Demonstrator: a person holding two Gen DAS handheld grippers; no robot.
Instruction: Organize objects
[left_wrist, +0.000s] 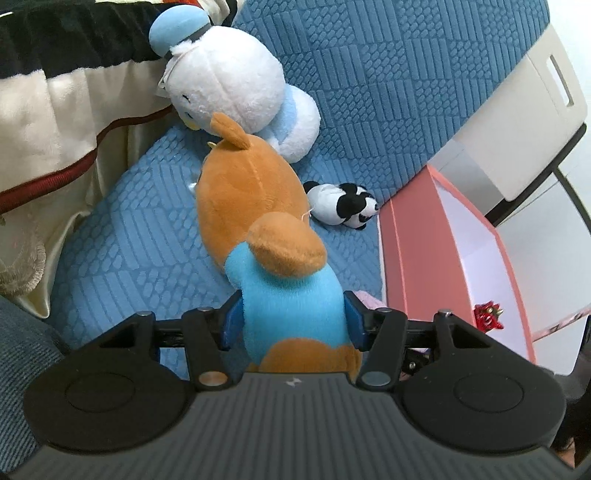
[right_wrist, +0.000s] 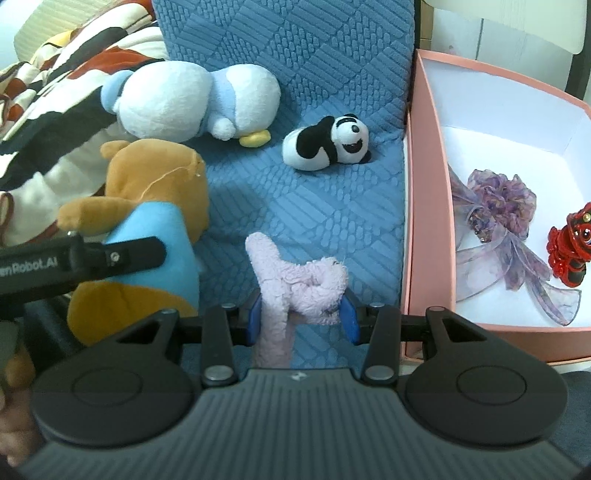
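My left gripper is shut on the blue-shirted body of an orange plush bear, which lies on the blue sofa; the bear also shows in the right wrist view with the left gripper's finger across it. My right gripper is shut on a pale pink plush toy, held just above the seat. A white and blue duck plush lies behind the bear. A small panda plush lies on the seat near the pink box.
The pink box stands right of the sofa and holds a purple ribbon flower and a red toy figure. A striped blanket is piled at the left. A white cabinet stands behind the box.
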